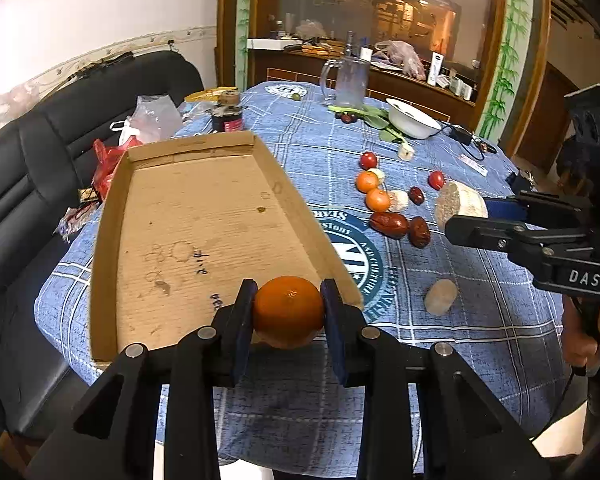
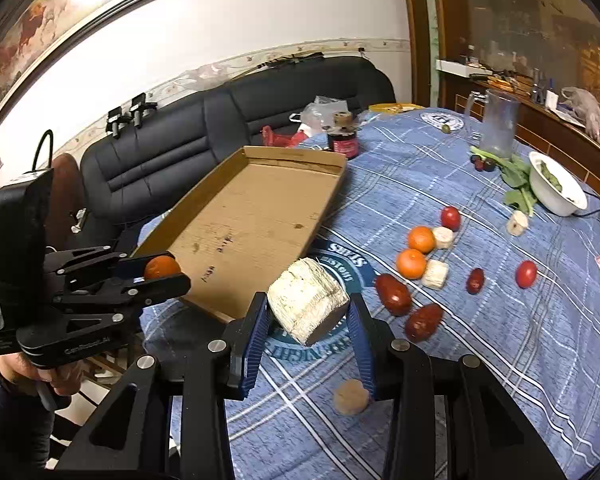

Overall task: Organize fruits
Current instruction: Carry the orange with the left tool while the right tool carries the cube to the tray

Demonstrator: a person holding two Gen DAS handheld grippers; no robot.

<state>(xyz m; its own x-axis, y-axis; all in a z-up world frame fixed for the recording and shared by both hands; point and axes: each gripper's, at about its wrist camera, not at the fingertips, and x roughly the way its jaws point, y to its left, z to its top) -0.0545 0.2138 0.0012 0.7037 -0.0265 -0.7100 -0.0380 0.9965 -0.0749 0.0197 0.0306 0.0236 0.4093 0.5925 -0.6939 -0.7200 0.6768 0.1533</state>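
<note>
Left claw point(image 1: 288, 310) is closed on an orange point(image 1: 288, 311), held at the near end of the cardboard tray point(image 1: 204, 216), just above its floor. Right claw point(image 2: 308, 312) is clamped on a pale, fibrous cut chunk point(image 2: 306, 304), raised above the worktop point(image 2: 500, 340) just beside the tray's right wall. Two small oranges point(image 2: 416, 252), red dates point(image 2: 394, 294) and cherry tomatoes point(image 2: 526, 274) lie loose on the blue cloth.

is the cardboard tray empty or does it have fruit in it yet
Empty: the cardboard tray floor is bare. The orange sits clamped in the left gripper at its near end.
</note>
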